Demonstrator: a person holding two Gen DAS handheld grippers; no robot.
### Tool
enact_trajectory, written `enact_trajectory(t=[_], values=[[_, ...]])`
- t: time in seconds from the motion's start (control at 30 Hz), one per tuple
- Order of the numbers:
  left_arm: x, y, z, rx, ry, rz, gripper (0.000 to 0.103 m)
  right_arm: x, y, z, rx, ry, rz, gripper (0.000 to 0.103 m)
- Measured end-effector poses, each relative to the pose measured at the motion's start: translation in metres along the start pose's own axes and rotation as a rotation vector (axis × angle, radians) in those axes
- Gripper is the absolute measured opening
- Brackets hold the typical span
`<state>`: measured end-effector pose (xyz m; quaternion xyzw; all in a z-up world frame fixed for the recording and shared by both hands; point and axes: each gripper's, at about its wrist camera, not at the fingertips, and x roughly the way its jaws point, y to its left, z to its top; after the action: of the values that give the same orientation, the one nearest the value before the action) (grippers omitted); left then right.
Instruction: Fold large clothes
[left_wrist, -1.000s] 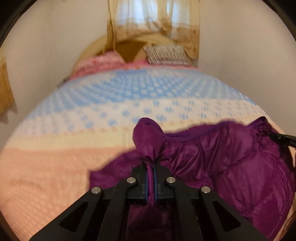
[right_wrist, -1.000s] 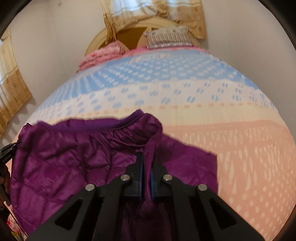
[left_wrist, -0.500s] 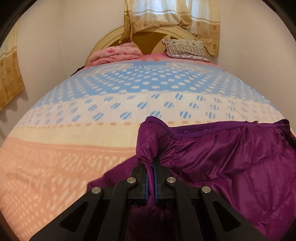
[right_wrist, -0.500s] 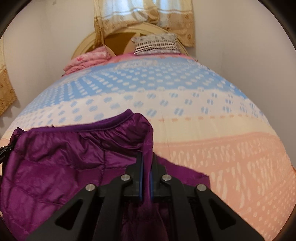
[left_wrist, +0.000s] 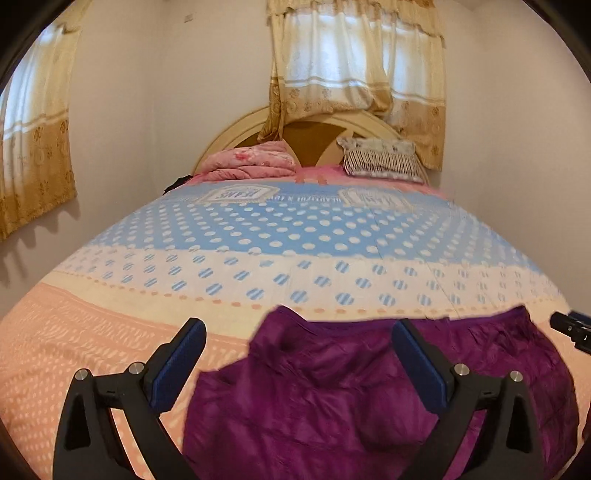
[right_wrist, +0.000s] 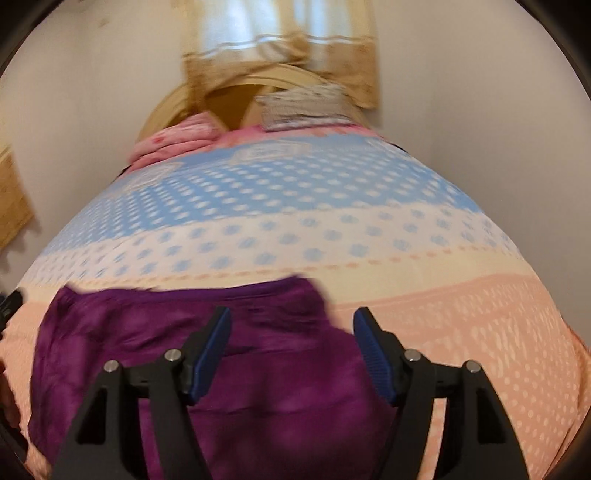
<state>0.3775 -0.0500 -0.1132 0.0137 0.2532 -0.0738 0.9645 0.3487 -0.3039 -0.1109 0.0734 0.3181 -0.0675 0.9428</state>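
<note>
Change: both grippers have let go of the purple jacket (left_wrist: 332, 398) since the earlier frame.
Left gripper (left_wrist: 297, 350): fingers spread, empty.
Right gripper (right_wrist: 291, 343): fingers spread, empty.
Jacket: flat on bed (left_wrist: 110, 332), beneath and between the fingers.

Big bed with a dotted blue, white and peach bedspread (left_wrist: 280, 236). Pink folded blanket (left_wrist: 251, 162) at 11 o'clock, striped pillow (left_wrist: 380, 160) at 1, curved headboard (left_wrist: 314, 129) and beige curtains (left_wrist: 354, 74) at 12.

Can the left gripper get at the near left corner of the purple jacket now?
Probably yes. The left gripper is open above the jacket, which lies free on the bed, and nothing covers that corner.
</note>
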Motion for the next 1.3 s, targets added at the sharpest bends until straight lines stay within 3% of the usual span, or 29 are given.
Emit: enact_trajectory(t=[0.1, 0.27, 0.4, 0.67, 1.3], values=[[0.010, -0.021, -0.013, 0.041, 0.028, -0.010, 0.101, 0.017, 0.036, -0.015, -0.081, 0.018, 0.021, 0.068], [0.057, -0.050, -0.034, 0.149, 0.102, 0.100, 0.101, 0.063, 0.041, -0.032, -0.073, 0.074, 0.011, 0.065], [0.083, -0.037, -0.043, 0.076, 0.191, 0.053, 0.101, 0.074, 0.031, -0.042, -0.035, 0.081, 0.026, 0.065], [0.097, -0.031, -0.053, 0.025, 0.262, -0.003, 0.102, 0.081, 0.031, -0.046, -0.021, 0.098, 0.028, 0.066], [0.107, -0.031, -0.056, 0.029, 0.320, -0.004, 0.102, 0.095, 0.033, -0.047, -0.031, 0.154, 0.010, 0.071]])
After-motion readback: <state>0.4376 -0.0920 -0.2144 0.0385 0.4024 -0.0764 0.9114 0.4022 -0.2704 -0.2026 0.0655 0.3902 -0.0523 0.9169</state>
